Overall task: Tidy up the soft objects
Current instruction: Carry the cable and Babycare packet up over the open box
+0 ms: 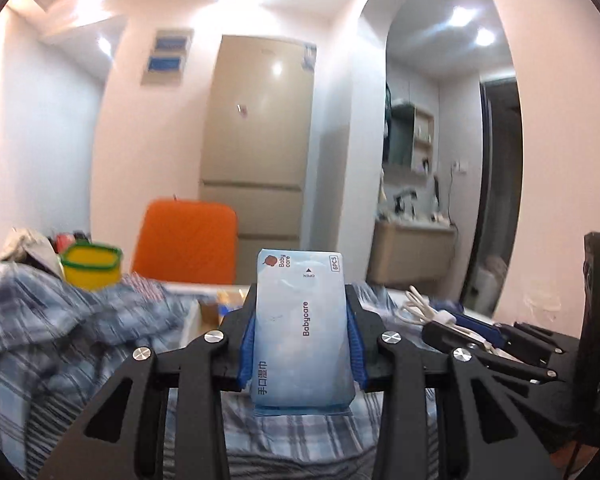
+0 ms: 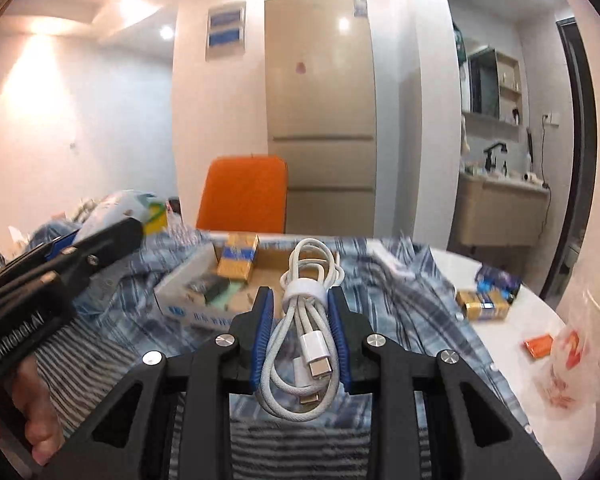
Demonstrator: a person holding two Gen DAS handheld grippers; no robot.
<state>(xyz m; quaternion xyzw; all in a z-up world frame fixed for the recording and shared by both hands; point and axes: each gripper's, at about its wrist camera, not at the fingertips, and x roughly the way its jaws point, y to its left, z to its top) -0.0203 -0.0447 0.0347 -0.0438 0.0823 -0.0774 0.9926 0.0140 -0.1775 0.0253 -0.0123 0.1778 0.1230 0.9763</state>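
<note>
The left tool (image 1: 302,336) clamps one wipes pack (image 1: 303,332) upright between its pads. The right tool (image 2: 302,330) grips one coiled white cable (image 2: 304,320). Ahead of it, one open box (image 2: 188,280) lies on plaid cloth (image 2: 416,320) beside two yellow packs (image 2: 238,260).

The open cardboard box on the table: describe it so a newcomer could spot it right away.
Start at the orange chair before the tall beige fridge. Just in front lies a blue plaid cloth, and the shallow cardboard box sits on it. Only it is an open tray, holding a yellow-and-blue packet.
</note>
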